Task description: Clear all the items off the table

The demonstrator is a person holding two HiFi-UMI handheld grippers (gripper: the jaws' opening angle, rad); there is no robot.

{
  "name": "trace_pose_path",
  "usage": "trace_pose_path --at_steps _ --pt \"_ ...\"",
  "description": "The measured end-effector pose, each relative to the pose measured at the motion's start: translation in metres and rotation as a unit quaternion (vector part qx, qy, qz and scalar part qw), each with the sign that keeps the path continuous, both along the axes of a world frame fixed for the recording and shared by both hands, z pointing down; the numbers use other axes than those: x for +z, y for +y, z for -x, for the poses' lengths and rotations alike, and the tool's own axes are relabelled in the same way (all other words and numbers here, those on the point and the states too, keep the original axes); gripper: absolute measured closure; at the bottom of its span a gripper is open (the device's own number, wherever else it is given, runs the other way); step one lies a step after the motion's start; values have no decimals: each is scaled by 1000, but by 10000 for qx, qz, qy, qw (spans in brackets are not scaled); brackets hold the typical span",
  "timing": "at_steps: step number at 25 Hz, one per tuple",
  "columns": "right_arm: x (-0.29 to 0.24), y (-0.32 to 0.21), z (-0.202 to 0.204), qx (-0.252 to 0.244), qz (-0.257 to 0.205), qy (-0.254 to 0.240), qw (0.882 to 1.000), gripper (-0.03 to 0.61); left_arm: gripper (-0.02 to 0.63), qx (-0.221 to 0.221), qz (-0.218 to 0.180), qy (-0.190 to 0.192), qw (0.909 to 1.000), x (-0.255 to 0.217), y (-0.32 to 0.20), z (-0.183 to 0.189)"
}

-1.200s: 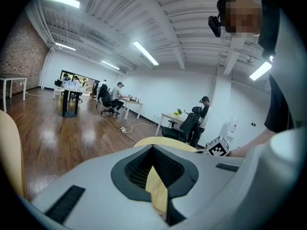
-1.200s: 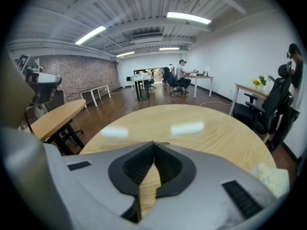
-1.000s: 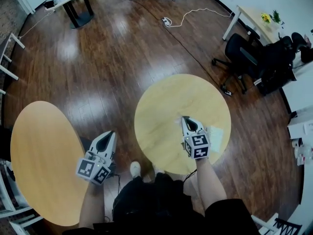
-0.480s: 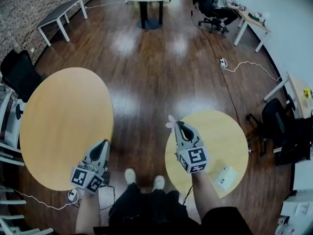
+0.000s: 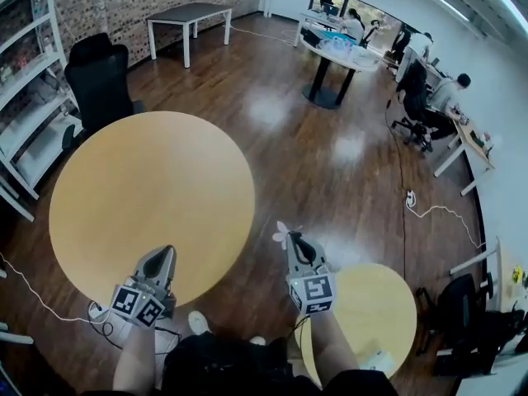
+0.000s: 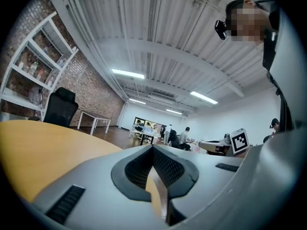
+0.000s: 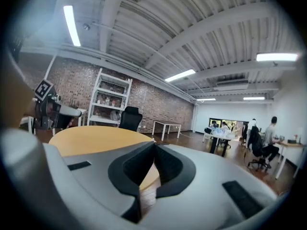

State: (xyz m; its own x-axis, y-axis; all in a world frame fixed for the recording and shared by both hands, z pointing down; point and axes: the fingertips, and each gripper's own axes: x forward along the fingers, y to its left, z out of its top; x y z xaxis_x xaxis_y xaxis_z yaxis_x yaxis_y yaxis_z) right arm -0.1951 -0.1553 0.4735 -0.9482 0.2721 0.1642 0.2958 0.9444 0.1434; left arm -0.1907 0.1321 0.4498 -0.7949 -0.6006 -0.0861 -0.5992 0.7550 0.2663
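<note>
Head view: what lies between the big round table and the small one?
Bare wooden floor, seen in the head view between the big round table and the small table. The right gripper, pinching a white scrap, hangs above it.

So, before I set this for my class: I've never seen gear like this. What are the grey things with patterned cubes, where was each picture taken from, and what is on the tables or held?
No robot: a person holds a two-jaw gripper in each hand, the left gripper and the right gripper; the patterned cubes are part of them. The picture showing both arms comes from a camera on the person's head, looking down. The other two come from a camera riding on each gripper, looking along its jaws. Both pairs of jaws are together. The left is empty; the right pinches a small pale scrap, too small to identify. The large round table shows nothing on it; the small round table carries a white item near its edge.
</note>
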Motion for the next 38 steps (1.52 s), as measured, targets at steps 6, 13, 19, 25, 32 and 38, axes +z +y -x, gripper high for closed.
trace_pose_path --at_steps 6,13,19,25,32,38 --pt "3 82 71 -435 59 59 9990 575 615 -699 132 -210 9972 -10 96 31" --pt "33 190 146 -1265 -104 357 9913 577 615 -1681 283 -68 9853 -13 202 41" --pt "71 247 210 -1808 -244 788 9800 575 615 -2405 197 208 9702 10 255 64" --pt "98 252 263 -1958 -473 1045 9739 575 615 -2706 147 589 9608 29 255 82" --pt "147 248 297 -1797 -400 1561 9704 575 615 -2980 77 1172 9473 70 261 87" --pt "184 260 300 -1901 -509 1832 9632 574 615 -3017 20 1502 9415 96 253 95"
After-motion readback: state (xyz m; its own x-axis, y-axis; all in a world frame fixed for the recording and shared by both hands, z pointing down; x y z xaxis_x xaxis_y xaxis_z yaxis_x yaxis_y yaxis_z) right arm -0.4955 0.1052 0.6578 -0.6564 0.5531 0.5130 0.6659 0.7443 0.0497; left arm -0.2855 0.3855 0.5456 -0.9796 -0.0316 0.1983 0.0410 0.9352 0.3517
